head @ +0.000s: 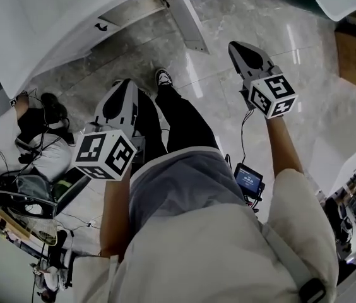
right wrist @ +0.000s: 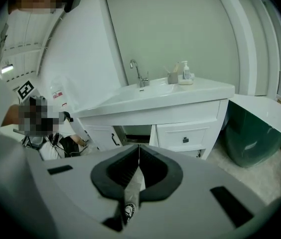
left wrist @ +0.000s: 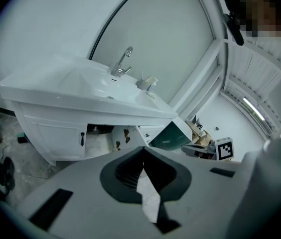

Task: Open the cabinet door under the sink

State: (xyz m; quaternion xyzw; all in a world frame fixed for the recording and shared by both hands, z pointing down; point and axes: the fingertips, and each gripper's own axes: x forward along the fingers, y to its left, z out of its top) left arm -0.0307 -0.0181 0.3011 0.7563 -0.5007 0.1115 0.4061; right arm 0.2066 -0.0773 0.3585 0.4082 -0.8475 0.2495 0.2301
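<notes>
The white sink cabinet stands ahead with a faucet on top. Its middle door hangs open, swung out over the floor, and a dark compartment shows behind it. In the left gripper view the open door shows its hinges, beside a closed door with a black handle. My left gripper and right gripper are held up in front of the cabinet, well apart from it. Both the left gripper and the right gripper are shut, with nothing between the jaws.
A person sits on the floor at the left among cables and gear. A dark green tub with a white lid stands right of the cabinet. A cardboard box lies at the far right. A drawer with a knob is shut.
</notes>
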